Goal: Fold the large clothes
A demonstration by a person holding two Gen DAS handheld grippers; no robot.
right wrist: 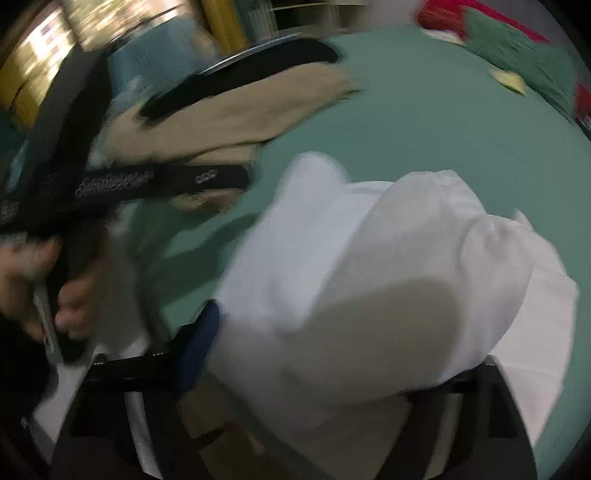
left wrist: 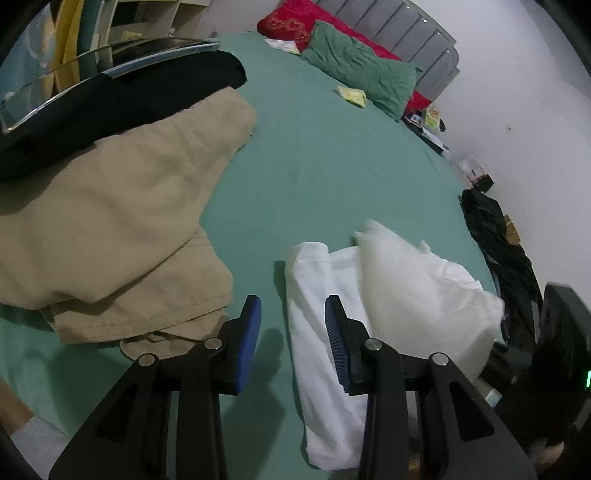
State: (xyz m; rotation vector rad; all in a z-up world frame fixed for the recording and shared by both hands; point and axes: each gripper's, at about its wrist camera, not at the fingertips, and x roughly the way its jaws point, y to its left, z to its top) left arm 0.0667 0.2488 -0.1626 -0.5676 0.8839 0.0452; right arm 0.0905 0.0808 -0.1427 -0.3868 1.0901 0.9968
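My left gripper (left wrist: 292, 341) sits low centre in the left wrist view, blue pads spread apart with nothing between them. The white garment (left wrist: 332, 354) lies on the green bed sheet (left wrist: 325, 162), just right of the gap; my right-hand pad overlaps its left edge in the frame, contact uncertain. Part of the garment is lifted into a blurred fold at centre right.

Right wrist view is heavily smeared. My right gripper (right wrist: 332, 354): only the left blue pad shows, lower left of centre; the other finger is buried under the white garment (right wrist: 369, 266), which fills the lower centre. It looks pinched on the cloth, but I cannot tell for sure.

Tan garment (left wrist: 110, 221) fills the left of the left wrist view, a black garment (left wrist: 122, 99) above it at upper left. Green pillow (left wrist: 362, 74) and red pillow (left wrist: 288, 22) at the top. A dark pile (left wrist: 506, 251) hangs off the bed's right edge, partly cut off.
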